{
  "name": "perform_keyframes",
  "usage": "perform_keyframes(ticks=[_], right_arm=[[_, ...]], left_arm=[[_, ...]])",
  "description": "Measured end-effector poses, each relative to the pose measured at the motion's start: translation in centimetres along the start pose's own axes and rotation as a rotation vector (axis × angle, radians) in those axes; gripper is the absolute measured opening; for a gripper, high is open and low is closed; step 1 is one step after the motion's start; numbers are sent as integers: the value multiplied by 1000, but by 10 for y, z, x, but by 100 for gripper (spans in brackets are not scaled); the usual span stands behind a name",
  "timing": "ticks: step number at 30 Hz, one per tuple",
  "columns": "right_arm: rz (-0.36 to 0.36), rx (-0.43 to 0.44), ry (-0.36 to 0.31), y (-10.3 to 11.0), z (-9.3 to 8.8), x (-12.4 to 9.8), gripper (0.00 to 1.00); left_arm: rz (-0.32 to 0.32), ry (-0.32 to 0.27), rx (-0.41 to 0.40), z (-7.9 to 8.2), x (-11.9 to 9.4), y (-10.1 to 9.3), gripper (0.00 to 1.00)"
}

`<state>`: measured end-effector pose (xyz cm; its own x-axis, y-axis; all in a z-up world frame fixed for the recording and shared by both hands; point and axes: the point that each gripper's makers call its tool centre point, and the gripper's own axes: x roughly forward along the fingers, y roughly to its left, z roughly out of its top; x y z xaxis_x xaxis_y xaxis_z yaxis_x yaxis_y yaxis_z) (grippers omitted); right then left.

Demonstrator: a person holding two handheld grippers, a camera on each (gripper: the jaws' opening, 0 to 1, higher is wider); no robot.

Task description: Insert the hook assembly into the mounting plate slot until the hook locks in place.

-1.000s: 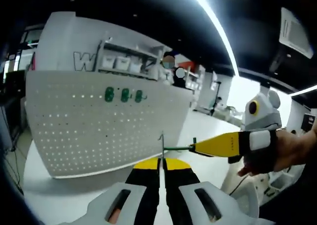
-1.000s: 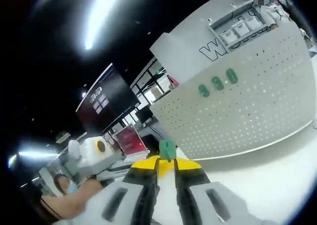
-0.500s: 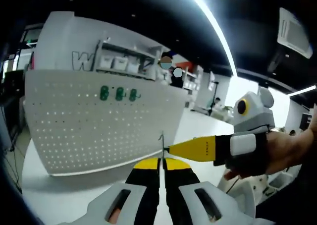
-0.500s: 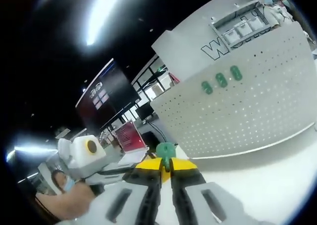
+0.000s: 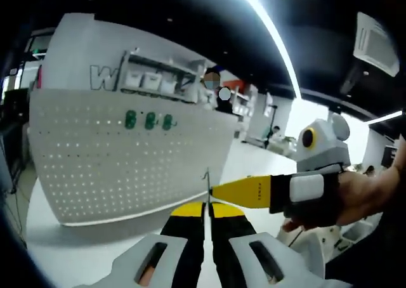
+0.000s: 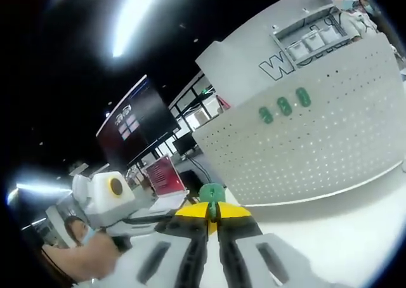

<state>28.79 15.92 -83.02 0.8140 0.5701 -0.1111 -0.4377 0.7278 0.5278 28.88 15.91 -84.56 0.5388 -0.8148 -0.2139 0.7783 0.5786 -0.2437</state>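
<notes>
The hook assembly (image 6: 212,193), small and green, has been brought between the two tools. It is pinched by the right hand-held gripper (image 6: 212,213), whose yellow tip now meets the left hand-held gripper (image 5: 207,207), pressed together on a thin metal piece. The white pegboard (image 5: 127,164) is well apart, so nothing is locked yet.

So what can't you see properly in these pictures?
- Left gripper view: the thin metal plate is edge-on between the left tongs, so any slot is hidden.
- Same view: the right tongs cover their tip's contact with the plate.
- Right gripper view: the green hook is mostly hidden inside the right tongs.
- Pegboard: green pieces too small to identify.
</notes>
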Motion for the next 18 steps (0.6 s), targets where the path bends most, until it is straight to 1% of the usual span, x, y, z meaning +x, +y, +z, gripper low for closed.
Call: perform_keyframes(ticks=[2,4,8,10,11,12,13,14,15,16,18], right_arm=[[3,1,0,0,0,0,1],[3,-18,4,1,-1,-1,1],[11,-7,2,2,0,0,1],[16,-10,0,3,1,1,1],[16,-20,2,4,1,1,1],[18,-56,7,6,1,1,0],[29,-84,3,9,3,1,0],[35,-105,11,12,2,1,0],[36,-143,18,14,2,2,0],[38,-163,20,16,2,2,0],[43,-192,28,18,1,3,0]], left_arm=[[-2,-2,-1,0,0,0,2],[-4,-1,9,-1,0,0,2],[-7,-10,49,1,-1,1,3],[-13,-16,40,1,-1,1,3],[-15,-16,27,1,-1,1,4],[-13,-21,32,1,-2,2,4],[-11,-18,40,0,-2,2,7],[-7,-10,46,-2,-2,2,12],[-3,-12,46,-3,-2,1,18],[-3,-15,44,-3,-2,1,25],[-5,-16,34,-4,-3,0,29]])
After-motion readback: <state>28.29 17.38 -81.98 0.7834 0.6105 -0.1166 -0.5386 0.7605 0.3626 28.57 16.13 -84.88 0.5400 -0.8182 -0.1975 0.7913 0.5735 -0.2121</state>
